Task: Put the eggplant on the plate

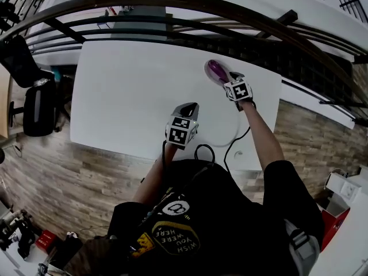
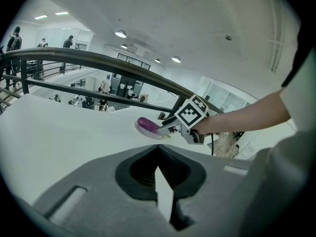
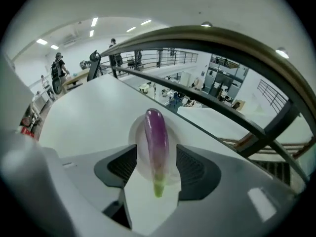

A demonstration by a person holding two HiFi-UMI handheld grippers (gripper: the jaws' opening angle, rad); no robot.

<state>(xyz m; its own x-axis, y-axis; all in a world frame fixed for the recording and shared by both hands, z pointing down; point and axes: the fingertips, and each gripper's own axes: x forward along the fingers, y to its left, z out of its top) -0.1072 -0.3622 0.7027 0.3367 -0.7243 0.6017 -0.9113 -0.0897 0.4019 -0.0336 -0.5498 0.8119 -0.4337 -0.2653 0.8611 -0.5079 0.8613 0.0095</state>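
Note:
A purple eggplant (image 1: 215, 69) with a green stem end lies on a small white plate (image 1: 207, 71) at the far right of the white table (image 1: 132, 91). My right gripper (image 1: 223, 79) reaches over the plate's near edge. In the right gripper view the eggplant (image 3: 156, 137) rests lengthwise on the plate (image 3: 136, 135) between the jaws of the right gripper (image 3: 157, 153), which stand open with a small gap on each side. My left gripper (image 1: 188, 109) hovers over the table's near middle, shut and empty (image 2: 157, 149). From there the eggplant (image 2: 146, 124) and right gripper (image 2: 165, 128) show ahead.
A dark curved railing (image 1: 172, 7) runs behind the table's far edge. Black cables (image 1: 230, 145) trail off the near edge toward the person. An office chair (image 1: 34, 105) stands left of the table on the wood floor. People stand far off in the hall (image 3: 58, 68).

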